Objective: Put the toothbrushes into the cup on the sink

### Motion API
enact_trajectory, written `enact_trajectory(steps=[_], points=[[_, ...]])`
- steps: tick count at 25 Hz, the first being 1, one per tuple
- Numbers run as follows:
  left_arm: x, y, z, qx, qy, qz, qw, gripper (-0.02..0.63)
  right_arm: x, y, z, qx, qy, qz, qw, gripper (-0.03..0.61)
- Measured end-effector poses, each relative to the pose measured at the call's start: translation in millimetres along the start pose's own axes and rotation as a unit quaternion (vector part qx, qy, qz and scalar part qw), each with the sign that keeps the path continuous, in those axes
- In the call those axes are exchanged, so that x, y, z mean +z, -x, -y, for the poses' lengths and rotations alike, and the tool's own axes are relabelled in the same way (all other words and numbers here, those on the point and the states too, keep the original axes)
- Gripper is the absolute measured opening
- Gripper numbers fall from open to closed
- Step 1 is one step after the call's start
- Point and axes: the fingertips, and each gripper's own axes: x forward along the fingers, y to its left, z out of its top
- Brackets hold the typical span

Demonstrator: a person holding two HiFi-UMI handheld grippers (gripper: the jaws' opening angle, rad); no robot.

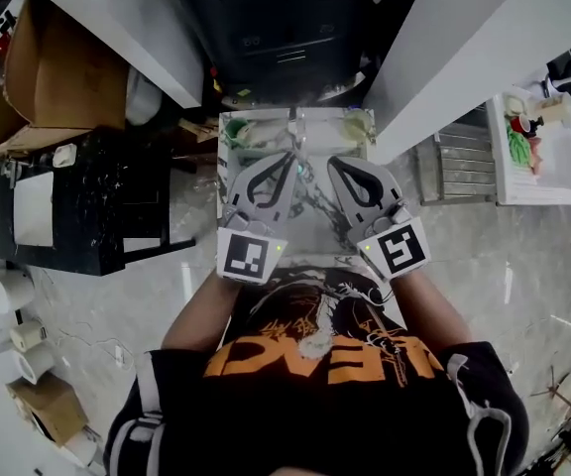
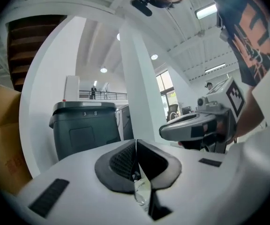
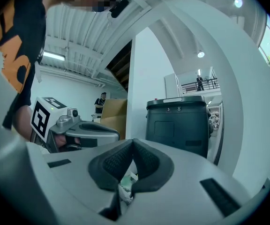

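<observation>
Both grippers are over the sink (image 1: 310,224), side by side, tips pointing at its back edge. Left gripper (image 1: 287,159): jaws closed pad to pad, nothing clamped. Right gripper (image 1: 337,165): same, closed and empty. Small clutter (image 1: 241,134) sits along the sink's back rim, too small to tell toothbrushes or cup. Both gripper views show a dark bin (image 2: 83,125) ahead.
</observation>
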Motion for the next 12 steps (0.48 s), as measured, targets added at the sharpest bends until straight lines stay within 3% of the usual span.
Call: enact_trajectory(steps=[2,7,12], points=[[12.3,3.1,8.3,-0.005,0.006,0.005,1.0,0.027,9.0,8.0,-1.2,0.0,-0.007,0.009,1.0,0.014],[34.3,8.1,14.9,0.013,0.084,0.023,0.9961,0.023,29.7,26.5,3.7,-0.008,-0.014,0.028,0.999,0.014],[52.6,6.9,26.1,0.012,0.077,0.039,0.9962,0.023,44.0,37.2,2.6,-0.008,-0.008,0.041,0.999,0.014]])
